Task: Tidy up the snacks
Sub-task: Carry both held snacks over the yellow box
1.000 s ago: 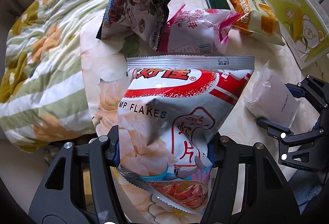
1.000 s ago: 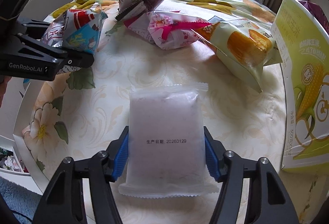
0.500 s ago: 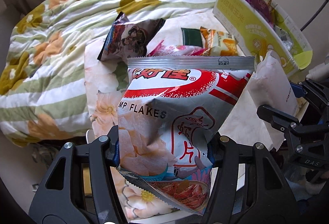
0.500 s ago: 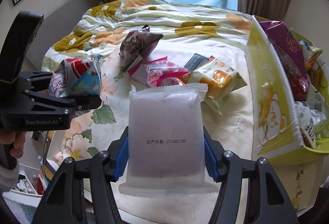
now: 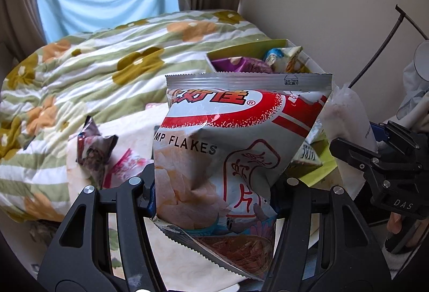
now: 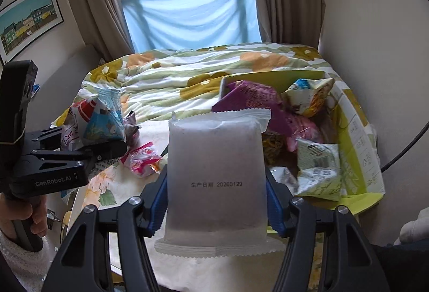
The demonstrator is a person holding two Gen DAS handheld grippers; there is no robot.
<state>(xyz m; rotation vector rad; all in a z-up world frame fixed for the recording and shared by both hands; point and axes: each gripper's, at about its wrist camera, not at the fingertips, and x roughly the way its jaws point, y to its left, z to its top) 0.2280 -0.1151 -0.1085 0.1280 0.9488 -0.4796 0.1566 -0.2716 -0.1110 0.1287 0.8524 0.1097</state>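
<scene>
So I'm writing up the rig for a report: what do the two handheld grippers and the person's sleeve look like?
Both are black, angular two-finger frames with triangular cut-outs, silver pivot bolts and blue finger pads. The left gripper has white "GenRobot.AI" lettering on its side; the right gripper shows "DAS" in white. A fuzzy white sleeve covers the wrist of the left hand. No cables are visible on either.

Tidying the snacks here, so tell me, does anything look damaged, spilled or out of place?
Nothing spilled or torn. The shrimp flakes bag is creased where the left gripper squeezes it. A dark snack bag and a pink packet lie outside the green box.
</scene>
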